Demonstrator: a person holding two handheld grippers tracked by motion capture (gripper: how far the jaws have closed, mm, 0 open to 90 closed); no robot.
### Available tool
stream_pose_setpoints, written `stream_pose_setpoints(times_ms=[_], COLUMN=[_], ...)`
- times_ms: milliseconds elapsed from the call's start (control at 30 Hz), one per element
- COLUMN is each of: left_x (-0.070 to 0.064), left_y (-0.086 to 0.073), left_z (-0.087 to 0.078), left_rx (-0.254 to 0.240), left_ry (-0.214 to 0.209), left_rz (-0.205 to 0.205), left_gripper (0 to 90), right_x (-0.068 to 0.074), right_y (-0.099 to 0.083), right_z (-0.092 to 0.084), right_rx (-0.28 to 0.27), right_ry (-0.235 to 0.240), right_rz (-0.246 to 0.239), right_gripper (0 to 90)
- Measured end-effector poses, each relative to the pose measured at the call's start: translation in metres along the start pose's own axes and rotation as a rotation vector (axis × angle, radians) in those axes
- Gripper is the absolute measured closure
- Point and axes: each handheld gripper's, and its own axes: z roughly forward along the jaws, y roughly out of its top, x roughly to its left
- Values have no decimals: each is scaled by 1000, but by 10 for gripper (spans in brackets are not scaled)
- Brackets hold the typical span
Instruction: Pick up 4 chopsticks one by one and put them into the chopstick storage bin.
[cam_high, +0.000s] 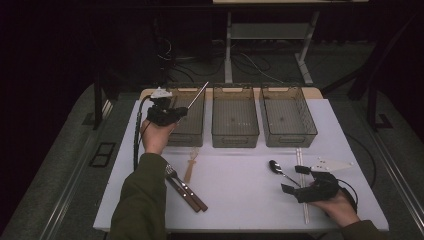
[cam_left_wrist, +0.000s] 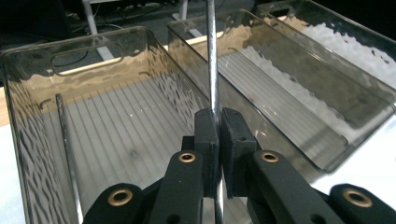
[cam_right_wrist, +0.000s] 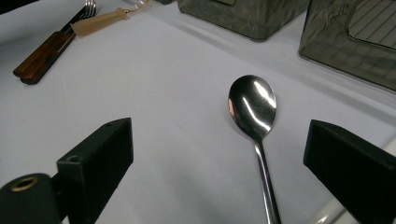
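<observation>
Steel is what my left gripper (cam_left_wrist: 218, 122) holds: its jaws are closed on a thin, straight metal rod (cam_left_wrist: 212, 60), above the left smoky transparent plastic bin (cam_high: 195, 131). I judge this is the placing step; next I must lower the rod into that bin and release. My right gripper (cam_high: 298, 179) stands open around the shiny metal spoon (cam_right_wrist: 253, 108), not touching it.

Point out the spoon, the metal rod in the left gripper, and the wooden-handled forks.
spoon (cam_right_wrist: 252, 105), right gripper view, on its bowl.
metal rod (cam_left_wrist: 212, 60), left gripper view, on its shaft.
wooden-handled forks (cam_high: 189, 193), high view, on the handles.
</observation>
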Motion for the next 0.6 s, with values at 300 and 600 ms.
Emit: stream_pose_setpoints(times_ms=[300,600], left_x=[14,30], left_y=[10,7], left_z=[18,33], left_rx=[-6,12], left_ry=[35,86], left_rz=[-16,-56], left_gripper=[853,853], right_x=[0,0], right_y=[0,0], right_z=[-1,-2], right_rx=[-4,-10], right_ry=[5,9], right_rz=[2,3], right_gripper=[83,83])
